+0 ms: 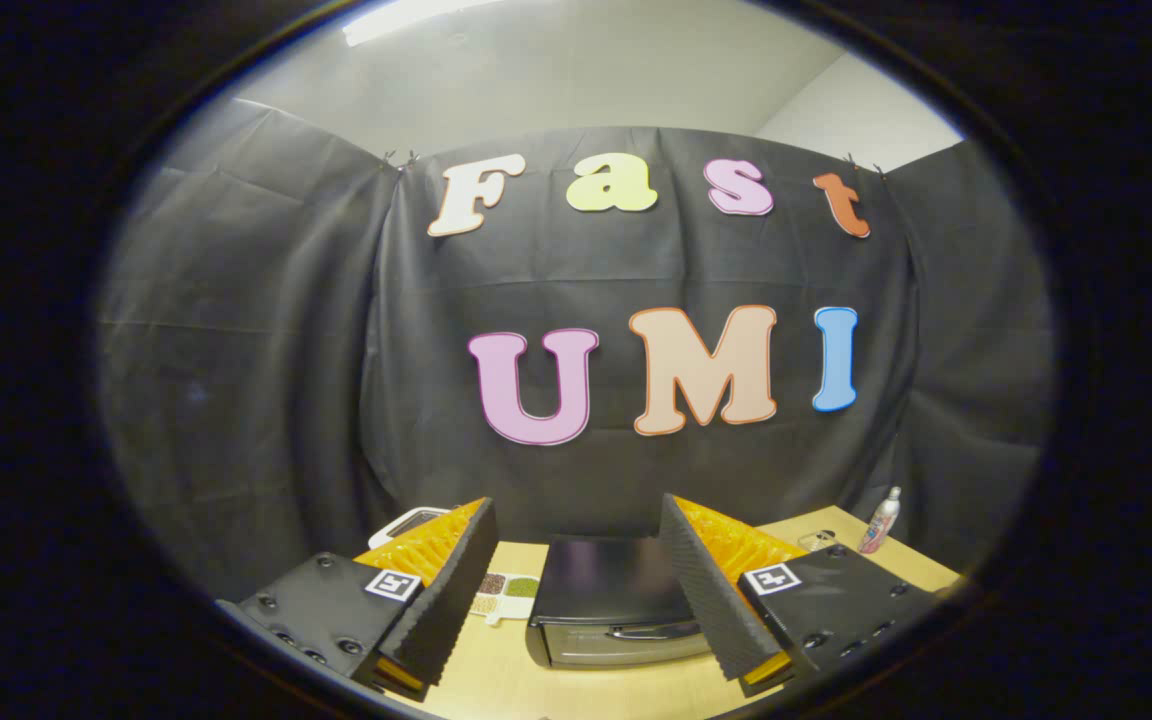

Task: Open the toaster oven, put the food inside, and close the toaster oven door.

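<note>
Through my own forward-looking view, my gripper [576, 590] hangs above a wooden table [496, 690] with its jaws spread wide and nothing between them. The toaster oven [616, 600] sits on the table just ahead of my fingers and between them, its door closed and its handle facing me. A small divided tray of food [504, 593] lies beside the oven, just past my left finger. Beyond my right finger, well apart, a small bottle [881, 521] stands upright near the table's far corner.
</note>
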The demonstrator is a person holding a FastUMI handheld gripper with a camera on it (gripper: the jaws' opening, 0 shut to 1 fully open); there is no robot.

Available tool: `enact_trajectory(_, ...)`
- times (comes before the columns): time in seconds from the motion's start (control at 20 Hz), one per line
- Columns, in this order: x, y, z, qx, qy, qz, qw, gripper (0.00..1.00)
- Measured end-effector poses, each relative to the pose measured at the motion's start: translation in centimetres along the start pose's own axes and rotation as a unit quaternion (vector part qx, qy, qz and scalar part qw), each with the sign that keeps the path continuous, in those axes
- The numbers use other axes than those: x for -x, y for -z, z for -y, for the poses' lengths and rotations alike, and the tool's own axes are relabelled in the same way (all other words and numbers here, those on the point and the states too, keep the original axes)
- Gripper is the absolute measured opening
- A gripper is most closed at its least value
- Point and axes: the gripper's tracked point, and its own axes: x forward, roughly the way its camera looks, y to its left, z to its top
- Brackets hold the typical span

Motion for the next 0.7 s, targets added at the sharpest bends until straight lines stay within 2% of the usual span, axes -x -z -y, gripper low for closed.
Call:
enact_trajectory(0.15, -0.4, 0.7, 0.3, -0.004, 0.0, -0.004, 1.0, 1.0)
enact_trajectory(0.4, -0.9, 2.7, 1.8, 0.009, 0.022, -0.017, 1.0, 1.0)
enact_trajectory(0.7, -1.8, 5.9, 3.8, -0.008, 0.041, -0.019, 0.999, 1.0)
